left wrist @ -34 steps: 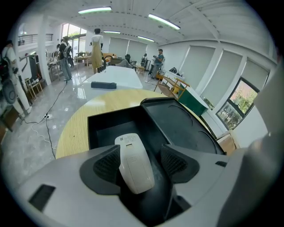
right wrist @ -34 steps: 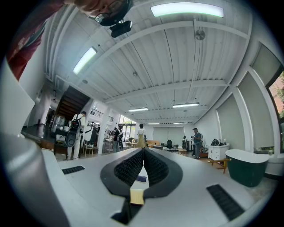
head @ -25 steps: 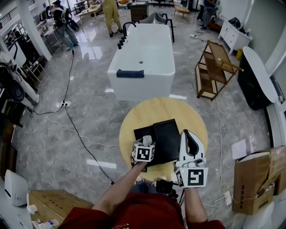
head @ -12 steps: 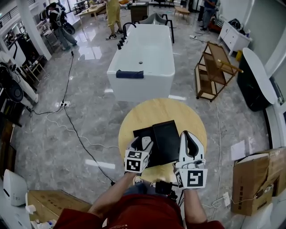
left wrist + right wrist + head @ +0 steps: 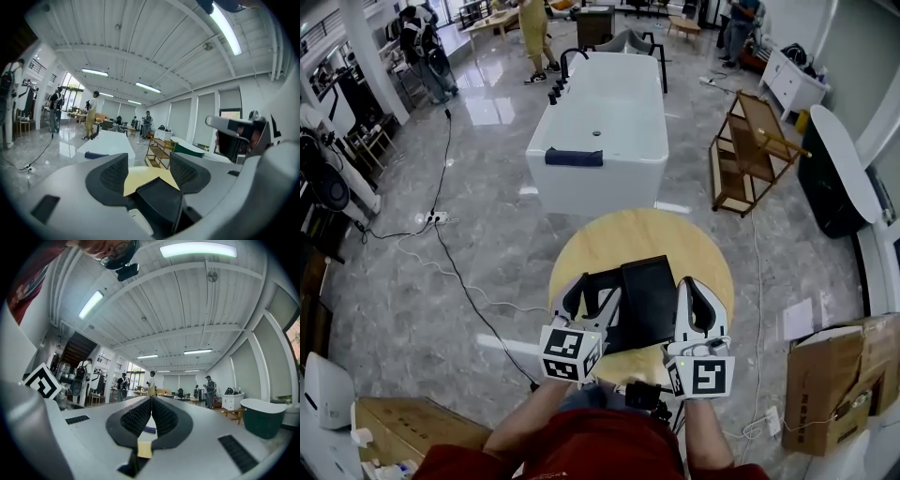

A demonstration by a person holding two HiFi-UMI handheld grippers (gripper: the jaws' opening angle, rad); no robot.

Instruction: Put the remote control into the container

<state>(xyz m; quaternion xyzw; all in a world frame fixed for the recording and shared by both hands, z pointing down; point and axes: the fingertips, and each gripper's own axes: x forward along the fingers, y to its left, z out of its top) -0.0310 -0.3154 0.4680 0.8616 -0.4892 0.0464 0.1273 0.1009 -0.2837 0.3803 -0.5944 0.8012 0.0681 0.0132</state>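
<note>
Your left gripper (image 5: pixel 591 296) has drawn back toward lower frame, jaws now apart, empty; remote control (image 5: pixel 140 223) appears to lie released in the black container (image 5: pixel 652 295); right gripper (image 5: pixel 698 302) closed, idle.

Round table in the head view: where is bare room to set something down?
The pale round wooden table is bare across its far half, between the black rectangular container and the rim facing the white bathtub, plus a narrower strip at the right rim. The near side is crowded: left claw, right claw and container.
</note>
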